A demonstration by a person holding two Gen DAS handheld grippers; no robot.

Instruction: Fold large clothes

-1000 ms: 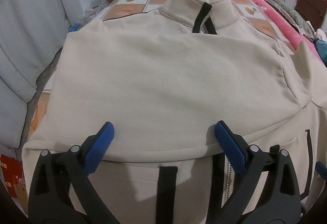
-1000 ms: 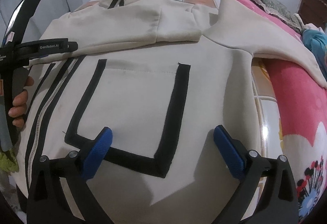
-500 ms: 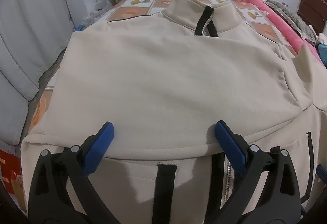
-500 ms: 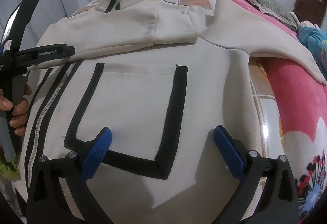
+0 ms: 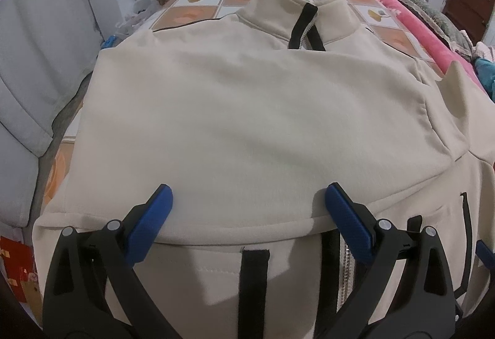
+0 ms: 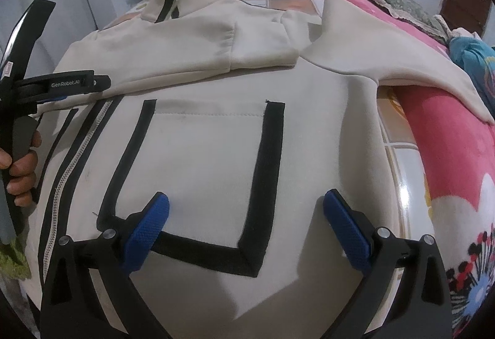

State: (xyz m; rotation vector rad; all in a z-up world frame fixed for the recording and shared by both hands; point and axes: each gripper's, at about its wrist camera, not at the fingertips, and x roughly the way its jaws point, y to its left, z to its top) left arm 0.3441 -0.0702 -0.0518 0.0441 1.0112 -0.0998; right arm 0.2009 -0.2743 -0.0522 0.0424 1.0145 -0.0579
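One sleeve (image 5: 247,128) is folded across the jacket (image 6: 210,159); the other (image 6: 386,60) isn't. Left gripper (image 5: 247,199) and right gripper (image 6: 246,202) both gape wide, holding nothing.

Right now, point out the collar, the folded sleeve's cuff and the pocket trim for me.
collar (image 5: 278,14), left wrist view, on the left half of the standing band.
cuff (image 6: 263,45), right wrist view, on the end of the folded sleeve.
pocket trim (image 6: 266,171), right wrist view, on the right black strip.
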